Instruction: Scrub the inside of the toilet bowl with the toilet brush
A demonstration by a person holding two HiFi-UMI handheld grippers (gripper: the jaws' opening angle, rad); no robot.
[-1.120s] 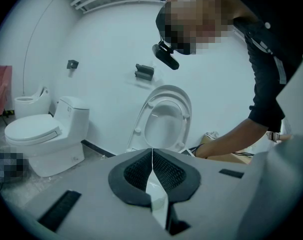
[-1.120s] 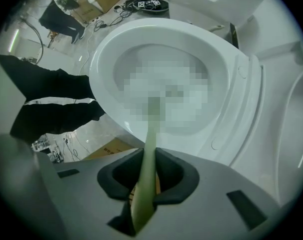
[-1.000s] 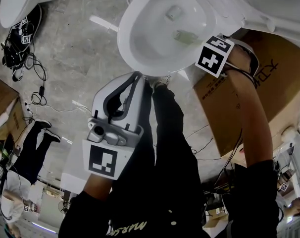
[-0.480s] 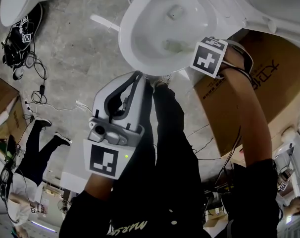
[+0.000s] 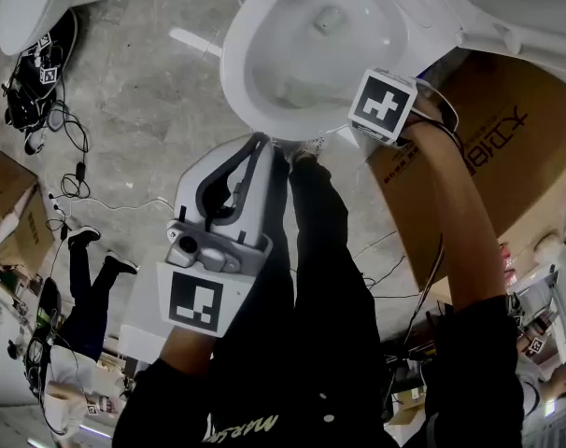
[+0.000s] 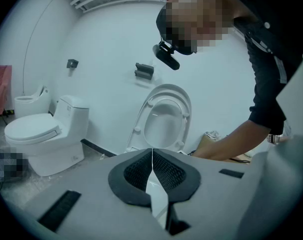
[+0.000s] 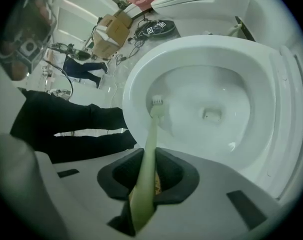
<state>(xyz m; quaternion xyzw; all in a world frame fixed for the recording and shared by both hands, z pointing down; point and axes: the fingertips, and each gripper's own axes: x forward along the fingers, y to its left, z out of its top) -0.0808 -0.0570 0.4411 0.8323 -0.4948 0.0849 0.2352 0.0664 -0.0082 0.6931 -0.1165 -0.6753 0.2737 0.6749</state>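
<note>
The white toilet bowl (image 5: 264, 82) sits at the top centre of the head view and fills the right gripper view (image 7: 231, 84). My right gripper (image 7: 147, 176) is shut on the pale green toilet brush (image 7: 150, 134). Its bristle head (image 7: 157, 102) rests against the bowl's inner wall on the side nearest me. In the head view the right gripper's marker cube (image 5: 384, 106) hangs over the bowl's near right rim. My left gripper (image 5: 257, 144) is shut on nothing and held just short of the rim (image 6: 152, 156).
A cardboard box (image 5: 507, 147) stands right of the toilet. Cables and gear (image 5: 35, 101) lie on the concrete floor at left. The raised seat and lid (image 6: 164, 116) and a second toilet (image 6: 39, 131) show in the left gripper view. A person (image 5: 87, 287) stands at far left.
My right gripper has moved left over the bowl, sweeping the brush head from the right of the bowl toward its near left wall. The left gripper has stayed put.
</note>
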